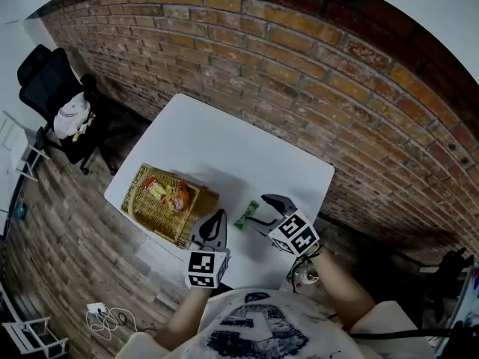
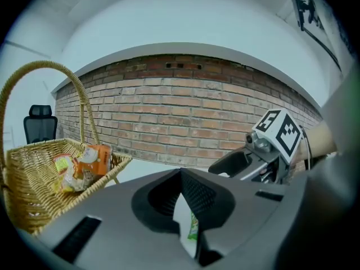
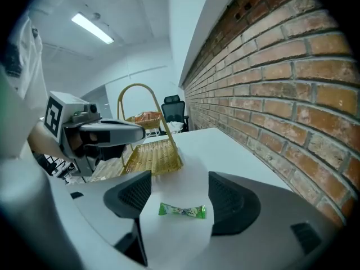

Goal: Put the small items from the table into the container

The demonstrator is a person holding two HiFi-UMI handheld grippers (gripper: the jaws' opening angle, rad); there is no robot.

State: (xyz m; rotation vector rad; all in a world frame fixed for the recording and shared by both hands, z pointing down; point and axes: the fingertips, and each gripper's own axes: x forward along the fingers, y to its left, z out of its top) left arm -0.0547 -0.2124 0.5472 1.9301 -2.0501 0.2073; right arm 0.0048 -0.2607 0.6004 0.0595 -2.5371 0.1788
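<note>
Head view looks steeply down; both gripper views skim the table [image 1: 224, 137], sharing the basket [image 3: 154, 155].

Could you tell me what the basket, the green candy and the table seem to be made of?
The basket looks like woven wicker or rattan, matte straw-yellow: crossing strands and a bent handle. The green candy seems wrapped in thin glossy plastic film, twisted at both ends. The table has a smooth white top, perhaps laminate.

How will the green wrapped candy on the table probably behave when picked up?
The green candy looks small and thin, so probably light. Its twisted wrapper ends likely crumple, and the glossy film may slip. It lies flat, so rolling seems unlikely.
</note>
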